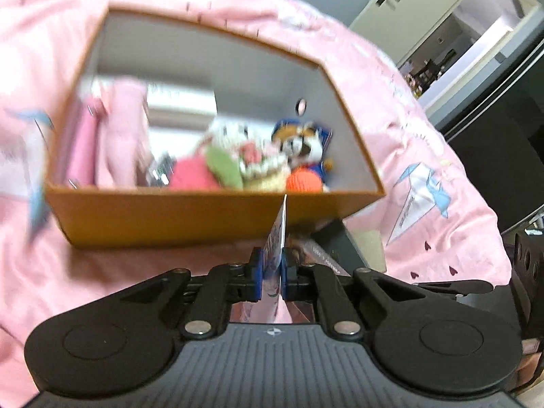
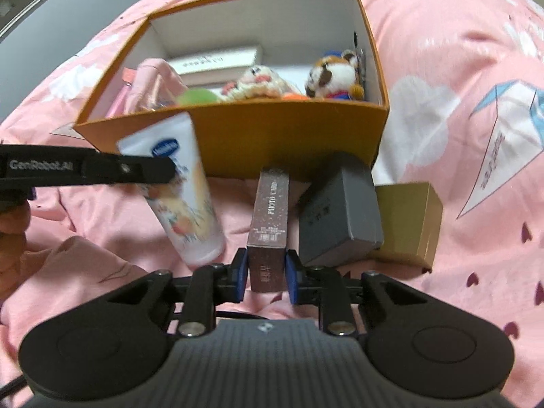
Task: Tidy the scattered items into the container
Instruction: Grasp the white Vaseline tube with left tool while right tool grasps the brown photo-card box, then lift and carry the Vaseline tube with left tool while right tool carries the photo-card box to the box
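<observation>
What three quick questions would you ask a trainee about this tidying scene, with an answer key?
1. True or false: the left gripper is clamped on the lotion tube.
2. What sits between the right gripper's jaws? A the grey box, B the maroon box, C the tan box.
3. Fill in: the plush toys lie inside the ____ box.

Key: 1 true. 2 B. 3 orange, the orange box.
</observation>
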Demonstrator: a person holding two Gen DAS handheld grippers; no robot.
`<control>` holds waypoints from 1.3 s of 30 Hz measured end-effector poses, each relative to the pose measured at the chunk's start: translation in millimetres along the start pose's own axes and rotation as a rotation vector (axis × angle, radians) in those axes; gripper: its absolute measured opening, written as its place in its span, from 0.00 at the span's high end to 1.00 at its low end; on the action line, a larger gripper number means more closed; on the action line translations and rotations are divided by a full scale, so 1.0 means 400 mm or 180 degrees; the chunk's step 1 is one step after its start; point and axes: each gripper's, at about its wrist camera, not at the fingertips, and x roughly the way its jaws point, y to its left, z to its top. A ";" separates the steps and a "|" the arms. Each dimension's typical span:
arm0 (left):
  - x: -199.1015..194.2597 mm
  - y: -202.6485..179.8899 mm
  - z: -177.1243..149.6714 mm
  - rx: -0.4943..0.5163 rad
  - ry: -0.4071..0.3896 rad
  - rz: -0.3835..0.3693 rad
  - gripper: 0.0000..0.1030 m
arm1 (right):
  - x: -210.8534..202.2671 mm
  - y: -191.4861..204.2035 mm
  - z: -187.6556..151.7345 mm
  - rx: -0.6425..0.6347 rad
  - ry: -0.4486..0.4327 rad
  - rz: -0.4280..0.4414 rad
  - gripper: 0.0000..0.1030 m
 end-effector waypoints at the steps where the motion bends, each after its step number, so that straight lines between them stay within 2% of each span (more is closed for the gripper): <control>1: -0.013 -0.009 0.002 0.0074 -0.0088 0.0051 0.90 | -0.009 0.002 0.005 -0.0003 -0.0019 0.0019 0.76; 3: -0.039 -0.021 0.002 0.0186 -0.0212 0.0145 0.90 | -0.026 0.006 0.012 -0.0015 -0.0045 0.0059 0.76; 5: -0.050 -0.023 0.002 0.0239 -0.0213 0.0174 0.90 | -0.033 0.006 0.024 -0.0009 -0.0048 0.0092 0.76; 11: -0.021 0.000 -0.030 0.0226 0.0046 0.0366 0.90 | 0.003 0.016 0.033 -0.0063 -0.0061 0.0033 0.75; 17: -0.008 0.015 -0.033 0.0224 0.0198 0.0374 0.89 | 0.027 0.019 0.043 -0.0074 -0.0130 -0.0030 0.75; 31: 0.008 0.009 -0.038 0.0258 0.0272 0.0486 0.89 | 0.040 0.023 0.040 -0.0043 -0.0152 -0.0031 0.75; 34: -0.009 -0.010 -0.035 0.0333 0.0231 0.0469 0.89 | 0.018 0.027 0.044 -0.0090 -0.0178 -0.0027 0.76; 39: -0.073 -0.036 -0.016 0.0336 0.0085 0.0233 0.89 | -0.035 0.028 0.068 -0.0105 -0.0182 0.0157 0.76</control>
